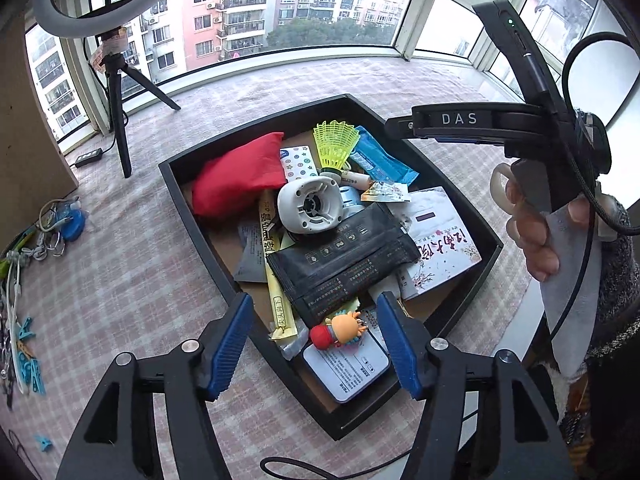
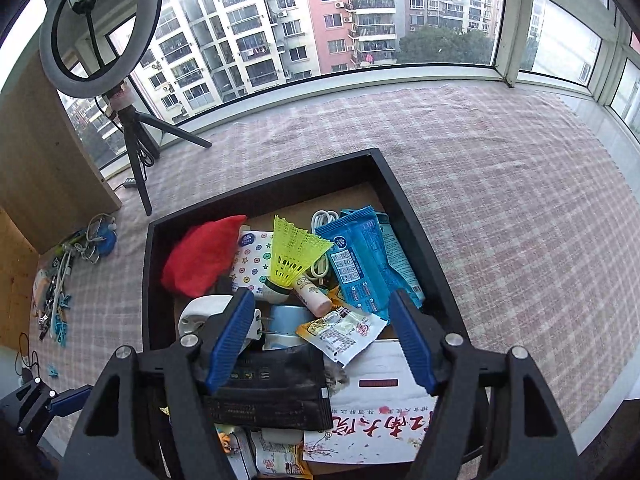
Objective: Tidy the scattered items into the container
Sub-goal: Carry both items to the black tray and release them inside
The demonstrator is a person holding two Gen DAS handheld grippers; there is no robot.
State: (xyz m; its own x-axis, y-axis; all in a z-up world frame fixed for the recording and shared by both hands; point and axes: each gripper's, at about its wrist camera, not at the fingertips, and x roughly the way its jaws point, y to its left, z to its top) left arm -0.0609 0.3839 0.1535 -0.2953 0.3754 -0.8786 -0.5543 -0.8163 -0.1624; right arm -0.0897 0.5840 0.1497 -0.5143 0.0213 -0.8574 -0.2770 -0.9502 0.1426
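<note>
A black tray (image 1: 192, 216) (image 2: 420, 240) on the checked cloth holds many items: a red pouch (image 1: 236, 178) (image 2: 200, 258), a yellow shuttlecock (image 1: 334, 146) (image 2: 292, 254), a blue packet (image 1: 380, 158) (image 2: 360, 264), a white round device (image 1: 310, 204), a black packet (image 1: 340, 260) (image 2: 272, 396), a book (image 1: 444, 240) (image 2: 380, 412) and a small doll (image 1: 340, 330). My left gripper (image 1: 316, 344) is open and empty above the tray's near corner. My right gripper (image 2: 324, 340) is open and empty above the tray's near part; its body shows at the right of the left wrist view (image 1: 480, 120).
A ring light on a black tripod (image 1: 120, 120) (image 2: 136, 148) stands at the back left. Loose cables, clips and a blue object (image 1: 72, 224) (image 2: 104, 240) lie on the cloth at the left, by a wooden box (image 2: 48, 168). Windows run along the far side.
</note>
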